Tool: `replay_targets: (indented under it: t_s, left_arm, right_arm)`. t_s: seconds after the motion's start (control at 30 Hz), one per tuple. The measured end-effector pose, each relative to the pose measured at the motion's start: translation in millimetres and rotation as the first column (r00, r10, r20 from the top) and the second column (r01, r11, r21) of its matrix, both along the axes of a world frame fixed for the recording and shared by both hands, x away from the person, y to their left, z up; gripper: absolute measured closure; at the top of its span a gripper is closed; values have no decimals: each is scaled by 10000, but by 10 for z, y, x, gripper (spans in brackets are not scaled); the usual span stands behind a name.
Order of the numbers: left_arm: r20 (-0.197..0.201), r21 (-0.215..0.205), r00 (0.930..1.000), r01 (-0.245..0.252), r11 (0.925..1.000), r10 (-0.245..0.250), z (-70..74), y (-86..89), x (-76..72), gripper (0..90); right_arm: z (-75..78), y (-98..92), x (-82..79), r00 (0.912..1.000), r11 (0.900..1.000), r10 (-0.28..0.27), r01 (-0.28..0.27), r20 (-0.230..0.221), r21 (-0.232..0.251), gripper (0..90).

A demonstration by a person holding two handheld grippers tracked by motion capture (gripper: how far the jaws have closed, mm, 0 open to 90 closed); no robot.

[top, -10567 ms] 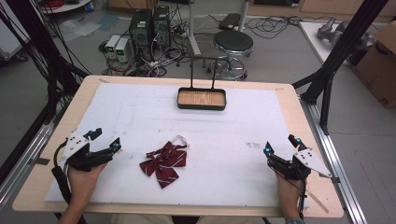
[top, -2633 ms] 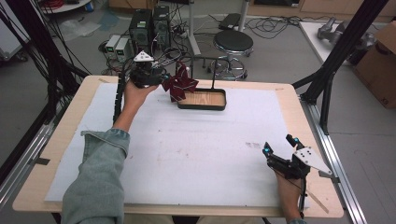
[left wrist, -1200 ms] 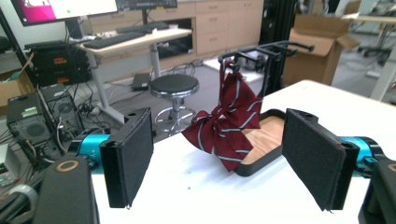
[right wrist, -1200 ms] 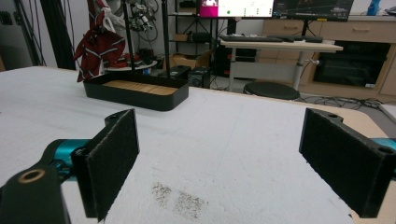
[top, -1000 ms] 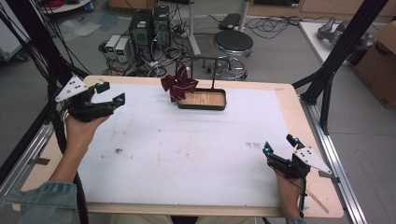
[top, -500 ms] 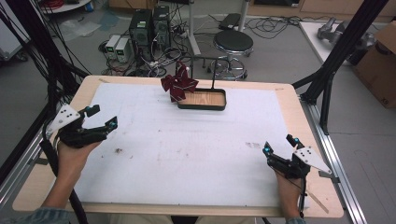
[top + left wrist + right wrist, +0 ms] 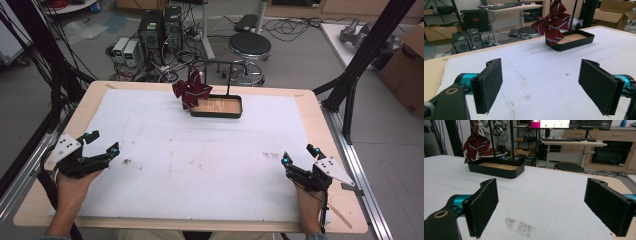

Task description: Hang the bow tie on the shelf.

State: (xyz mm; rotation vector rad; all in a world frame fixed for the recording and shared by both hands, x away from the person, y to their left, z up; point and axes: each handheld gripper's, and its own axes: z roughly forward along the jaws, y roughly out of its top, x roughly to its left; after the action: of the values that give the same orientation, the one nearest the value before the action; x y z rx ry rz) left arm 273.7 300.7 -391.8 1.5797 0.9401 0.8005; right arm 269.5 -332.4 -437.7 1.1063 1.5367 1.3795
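A dark red bow tie with thin white stripes point(image 7: 191, 92) hangs from the thin black metal stand point(image 7: 229, 75) that rises out of a shallow black oblong tray with a wooden floor point(image 7: 235, 112); the bow sits at the tray's left end as the high view shows it, its loops and tails drooping over the rim, with a white band or clip at its top. In the left gripper view the bow tie point(image 7: 554, 21) shows crumpled folds of striped cloth, its lower tails reaching down over the near corner of the tray point(image 7: 584, 40). The tray stands at the far middle of the white padded surface point(image 7: 200, 165), which bears faint dark smudges. Well apart from the tray, toward the near left corner of the surface, the left gripper point(image 7: 101, 143) is held in a hand with its jaws spread wide and nothing between them. Toward the near right corner, equally far from the tray, the right gripper point(image 7: 297, 156) likewise has its jaws wide apart and empty.
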Motion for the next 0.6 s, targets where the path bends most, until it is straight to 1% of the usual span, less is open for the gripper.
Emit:
replay_targets:
  t_s: [0.13, 0.27, 0.43, 0.47, 0.6]
  left_arm:
    - [32, 112, 10000, -55, 9999, 54, -58, -22, -44, 197]
    - [23, 418, 10000, -61, 9991, 60, -121, -55, -75, 198]
    - [-182, 489, 9997, -121, 9987, 130, -222, -79, -99, 196]
    - [-237, 560, 9996, -118, 9984, 131, -242, -79, -103, 196]
    - [-396, 610, 9991, -123, 9981, 147, -284, -87, -102, 196]
  right_arm:
    - [-1, -2, 1, 10000, 10000, -6, 6, -5, -38, 111]
    - [-2, -1, 1, 10000, 10000, 14, -15, -20, -23, 111]
    - [-3, -4, 3, 10000, 10000, 16, -16, -44, -67, 111]
    - [-3, -3, 4, 10000, 10000, 7, -7, -50, -60, 111]
    - [-3, -2, 6, 10000, 10000, 22, -22, -32, -87, 111]
